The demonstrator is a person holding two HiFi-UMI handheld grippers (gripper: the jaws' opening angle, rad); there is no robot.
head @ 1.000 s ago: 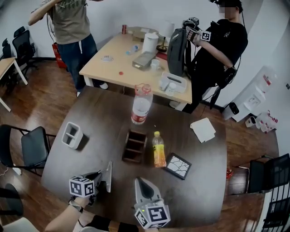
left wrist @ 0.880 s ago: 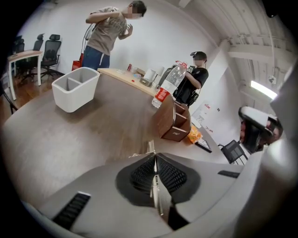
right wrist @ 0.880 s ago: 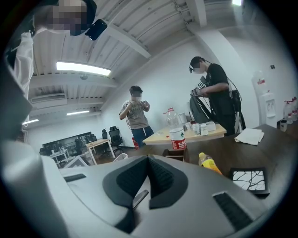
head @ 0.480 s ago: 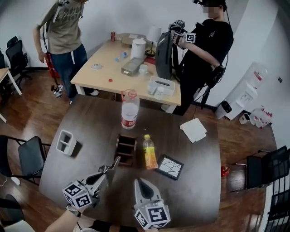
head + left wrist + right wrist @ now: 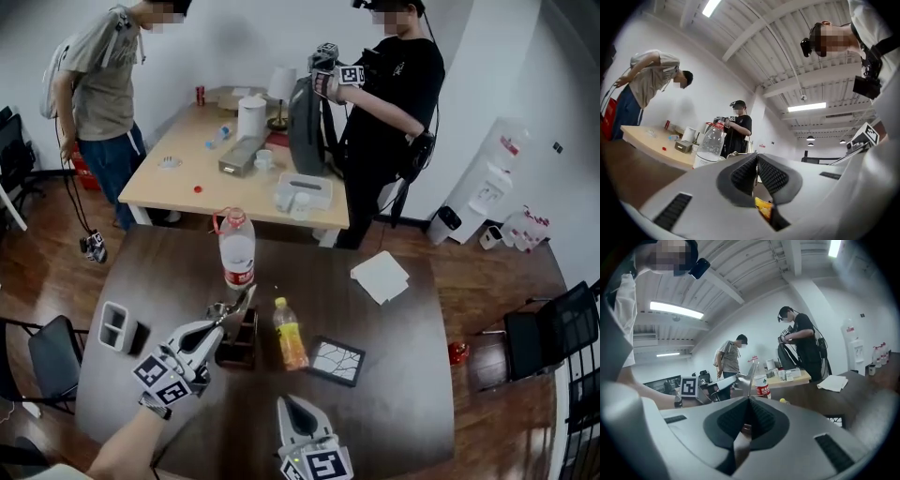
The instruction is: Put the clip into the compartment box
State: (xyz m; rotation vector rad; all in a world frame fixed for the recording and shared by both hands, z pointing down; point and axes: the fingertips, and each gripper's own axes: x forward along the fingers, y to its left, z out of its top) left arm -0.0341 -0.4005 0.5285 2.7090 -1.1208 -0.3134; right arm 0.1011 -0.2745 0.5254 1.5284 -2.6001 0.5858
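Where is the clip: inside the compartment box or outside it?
Outside: the left gripper holds the clip near the compartment box.

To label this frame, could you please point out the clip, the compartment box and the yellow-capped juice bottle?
clip [image 5: 222,308], head view, its metal loop
compartment box [image 5: 244,351], head view, its dark near wall
juice bottle [image 5: 290,339], head view, its orange body

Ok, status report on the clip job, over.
Left gripper jaws just closed on clip, near box. Right gripper shut, empty. Clip not in box yet. Orange bottle beside box, not over it.
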